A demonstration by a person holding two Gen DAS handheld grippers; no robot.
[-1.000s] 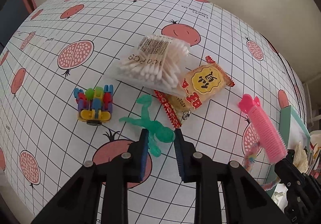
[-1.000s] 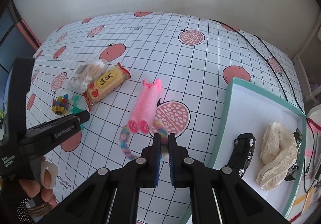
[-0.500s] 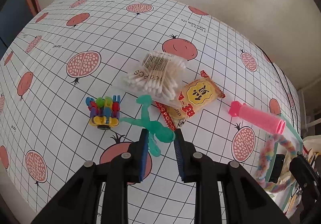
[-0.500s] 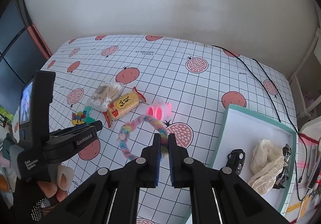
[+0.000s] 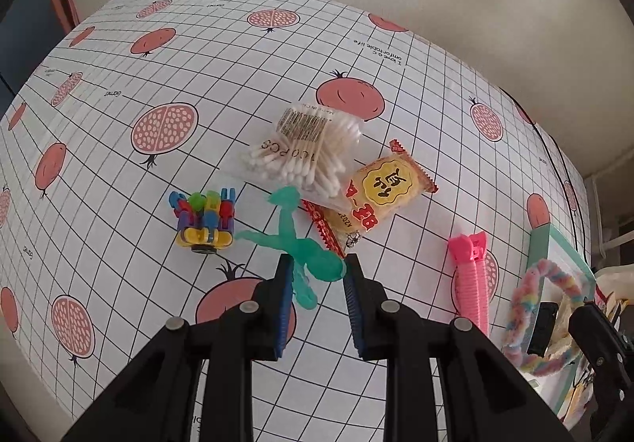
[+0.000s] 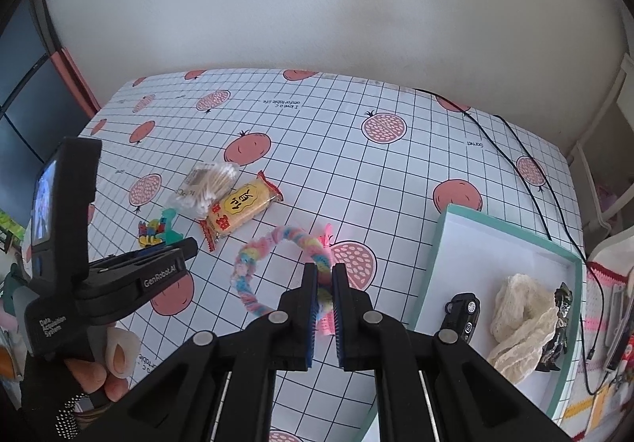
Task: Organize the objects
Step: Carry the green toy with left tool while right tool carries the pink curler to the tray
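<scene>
My right gripper (image 6: 325, 271) is shut on a pastel rainbow fuzzy loop (image 6: 253, 263) and holds it above the table, left of the teal-rimmed white box (image 6: 436, 244). The loop also shows in the left wrist view (image 5: 527, 307). My left gripper (image 5: 317, 267) is open, its fingers on either side of a green stretchy figure (image 5: 305, 244) lying on the table. A pink hair clip (image 5: 469, 283) lies on the table to its right.
A bag of cotton swabs (image 5: 305, 157), a yellow snack packet (image 5: 380, 192) and a multicoloured block toy (image 5: 204, 216) lie near the figure. The box holds a black toy car (image 6: 461, 313), a cream lace cloth (image 6: 523, 315) and a dark item (image 6: 558, 327). A black cable (image 6: 527, 180) runs behind.
My right gripper has lifted the fuzzy loop off the table and drawn back. The pink clip, lifted at first, now lies on the table. My left gripper has stayed around the green figure.
</scene>
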